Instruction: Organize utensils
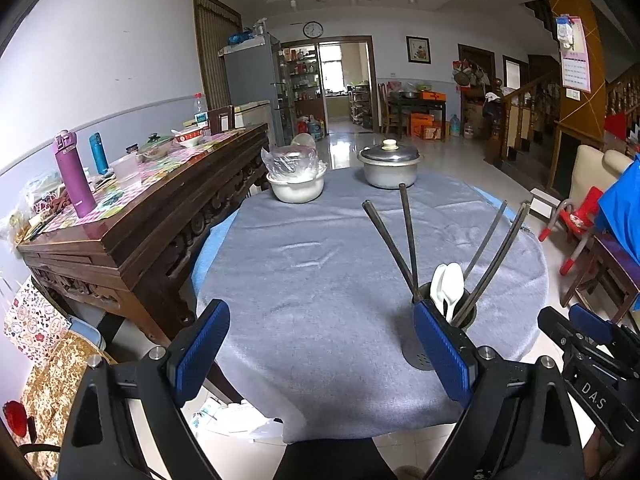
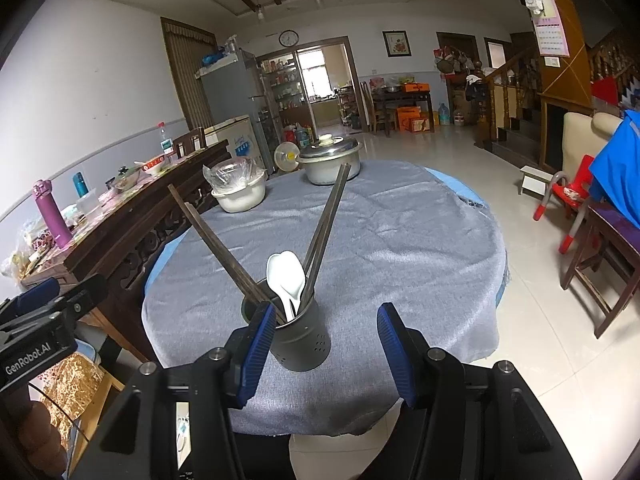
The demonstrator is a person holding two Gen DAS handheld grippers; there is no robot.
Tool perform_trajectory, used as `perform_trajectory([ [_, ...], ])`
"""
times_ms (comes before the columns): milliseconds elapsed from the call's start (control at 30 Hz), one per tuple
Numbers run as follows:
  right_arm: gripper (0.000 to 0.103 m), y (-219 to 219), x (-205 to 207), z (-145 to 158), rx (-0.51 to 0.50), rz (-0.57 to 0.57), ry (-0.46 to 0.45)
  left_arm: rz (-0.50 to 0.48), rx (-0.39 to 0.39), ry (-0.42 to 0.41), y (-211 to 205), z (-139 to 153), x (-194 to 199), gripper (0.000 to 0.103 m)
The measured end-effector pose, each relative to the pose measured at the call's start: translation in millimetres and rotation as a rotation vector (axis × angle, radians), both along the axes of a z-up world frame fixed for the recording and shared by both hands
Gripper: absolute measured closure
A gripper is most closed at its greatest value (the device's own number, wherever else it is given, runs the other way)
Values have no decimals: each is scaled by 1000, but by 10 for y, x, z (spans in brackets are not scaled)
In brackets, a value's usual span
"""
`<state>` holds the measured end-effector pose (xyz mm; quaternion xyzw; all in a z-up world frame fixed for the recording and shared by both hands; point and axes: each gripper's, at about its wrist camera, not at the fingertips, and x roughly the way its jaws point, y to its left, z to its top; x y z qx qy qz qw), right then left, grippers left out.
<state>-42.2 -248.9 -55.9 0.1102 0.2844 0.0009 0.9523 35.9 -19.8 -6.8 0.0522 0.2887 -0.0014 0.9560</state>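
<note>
A: Biggest thing first?
B: Round table w/ grey cloth cover [image 1: 320, 280], blue layer showing under its edge. Long dark carved wooden sideboard [image 1: 160, 216] just beside it on the left.

A: On the table?
B: Far side: lidded aluminium pot [image 1: 389, 166] and white plastic basin covered w/ clear wrap [image 1: 296, 184], apart from each other. Near edge: dark grey perforated metal utensil cup [image 2: 298, 336], upright.

A: Utensils?
B: All in the cup. Dark wooden chopsticks [image 2: 324, 224] fan out left & right; two white plastic spoons [image 2: 286, 276] stand between them, bowls up.

A: Tongs?
B: Left gripper [image 1: 320, 344] spread wide, nothing between its blue pads, cup just behind its right finger. Right gripper [image 2: 326, 350] also spread wide, holding nothing; cup sits by its left finger [image 2: 256, 352], can't tell if touching.

A: Any writing?
B: "GenRobot.AI" on left gripper body in right-wrist view; "DAS" on right gripper body in left-wrist view. Purple flask [image 1: 74, 176] on sideboard, label unreadable.
</note>
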Motion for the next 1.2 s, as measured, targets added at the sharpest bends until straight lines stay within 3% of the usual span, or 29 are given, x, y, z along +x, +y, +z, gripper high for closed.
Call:
perform_trajectory([
  [900,46,-10,42,87,3,-6,-20,-28,-8,20,-94,17,10,10],
  [1200,46,-194,215,-48,4,-51,14,-33,-21,59,-20,-142,303,10],
])
